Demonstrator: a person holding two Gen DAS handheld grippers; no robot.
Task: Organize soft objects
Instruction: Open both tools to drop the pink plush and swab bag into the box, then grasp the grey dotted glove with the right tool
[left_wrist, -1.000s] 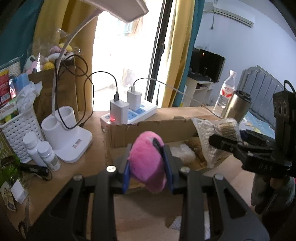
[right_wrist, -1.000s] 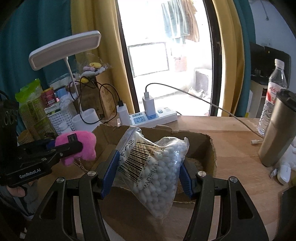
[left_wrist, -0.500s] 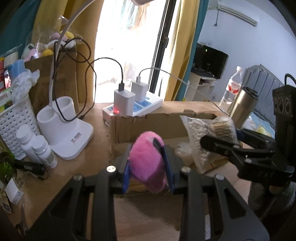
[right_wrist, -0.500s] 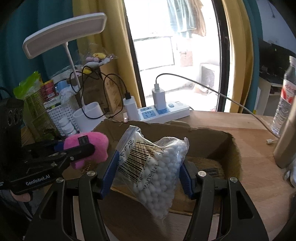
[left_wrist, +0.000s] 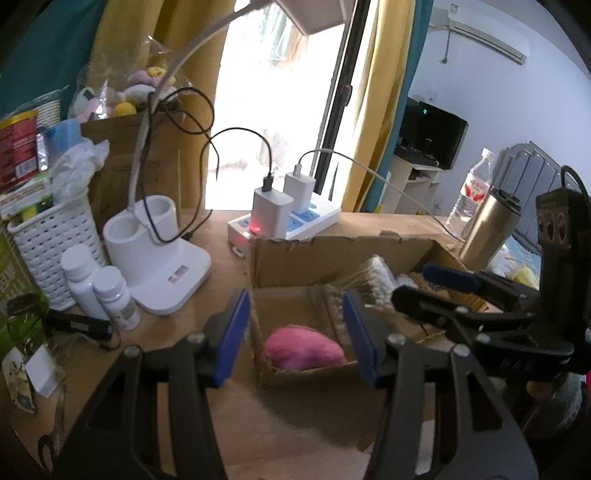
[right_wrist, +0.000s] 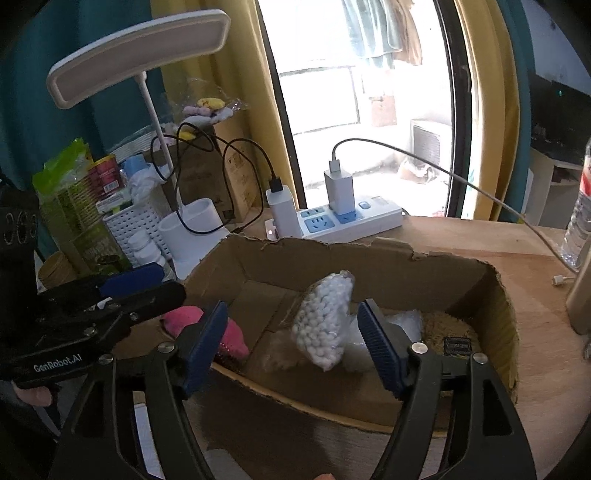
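The pink plush toy (left_wrist: 303, 347) lies on the floor of the open brown cardboard box (left_wrist: 325, 254), in its near-left corner, and no pad touches it. Our left gripper (left_wrist: 295, 332) hangs above that corner with its blue-padded jaws spread; they have just been opening, and the toy shows in the gap below them but free of both pads. In the right wrist view the same toy (right_wrist: 231, 338) peeks out behind the left blue pad, close to the box's near wall (right_wrist: 332, 402).

Our right gripper (right_wrist: 291, 339) is over the middle of the box, its jaws also spread and just opened wider. The clear plastic bag of small white balls (right_wrist: 323, 321) sits between the pads, tilted, with a gap on each side, so nothing pinches it; whether it already rests on the box floor we cannot tell. Just right of it lies a crumpled clear plastic wrap (right_wrist: 400, 321), and farther right a tan fibrous pad (right_wrist: 448, 326) with a small dark label.

Beyond the far wall of the box, on the wooden table (right_wrist: 517, 243), a white power strip (right_wrist: 351, 219) carries two white chargers with cables. To the left stand a white desk lamp (left_wrist: 162, 251), two small white bottles (left_wrist: 99, 291) and a white perforated basket (left_wrist: 48, 243). On the right of the box stands a steel tumbler (left_wrist: 487, 225), with a clear water bottle (left_wrist: 472, 192) behind it.
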